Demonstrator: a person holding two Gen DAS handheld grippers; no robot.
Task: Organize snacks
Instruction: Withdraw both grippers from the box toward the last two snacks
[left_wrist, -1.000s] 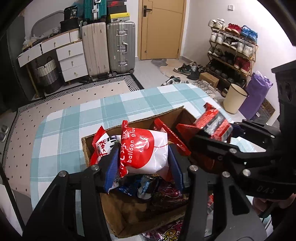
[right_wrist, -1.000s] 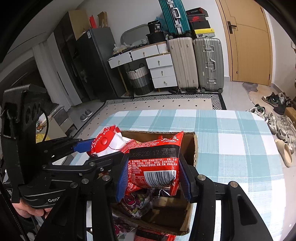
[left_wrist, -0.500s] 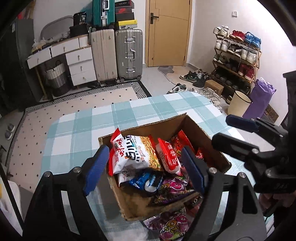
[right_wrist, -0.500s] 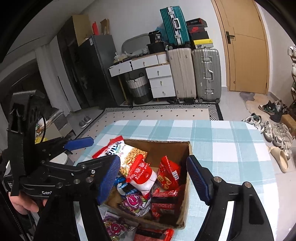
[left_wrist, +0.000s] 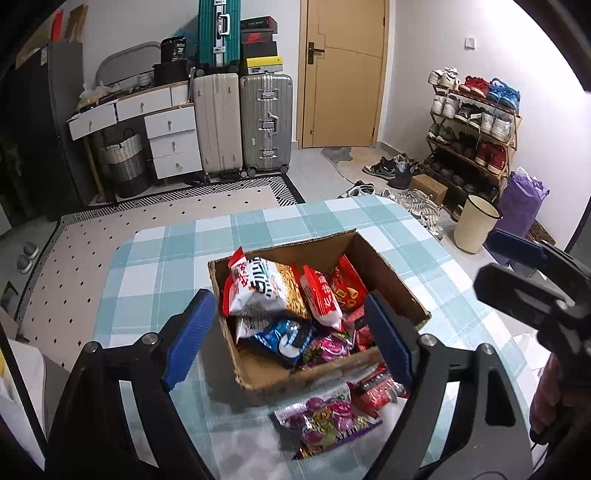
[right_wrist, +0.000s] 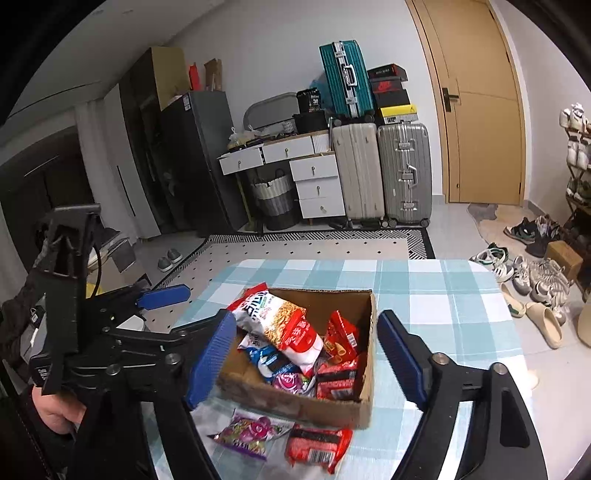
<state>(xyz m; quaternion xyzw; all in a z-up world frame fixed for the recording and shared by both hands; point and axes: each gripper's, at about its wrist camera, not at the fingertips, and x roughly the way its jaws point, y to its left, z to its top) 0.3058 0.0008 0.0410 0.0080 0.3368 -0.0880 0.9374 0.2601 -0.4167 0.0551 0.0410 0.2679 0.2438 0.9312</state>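
A cardboard box (left_wrist: 399, 280) (right_wrist: 369, 373) full of snack packets stands on the checked table. On top lie a red and white noodle-snack bag (left_wrist: 258, 284) (right_wrist: 273, 317) and a red and white packet (left_wrist: 319, 295). A purple packet (left_wrist: 325, 417) (right_wrist: 251, 430) and a red packet (left_wrist: 380, 387) (right_wrist: 317, 443) lie on the table in front of the box. My left gripper (left_wrist: 291, 339) is open and empty, above the box's near side. My right gripper (right_wrist: 306, 362) is open and empty, above the box.
The table has a teal and white checked cloth (left_wrist: 177, 258) (right_wrist: 443, 291). Beyond it are suitcases (left_wrist: 266, 122), white drawers (left_wrist: 170, 144), a door (left_wrist: 343, 70) and a shoe rack (left_wrist: 476, 125) with shoes on the floor.
Both grippers have opened and let their packets drop into the box, then drawn back and up. The two packets in front of the box have come into view.
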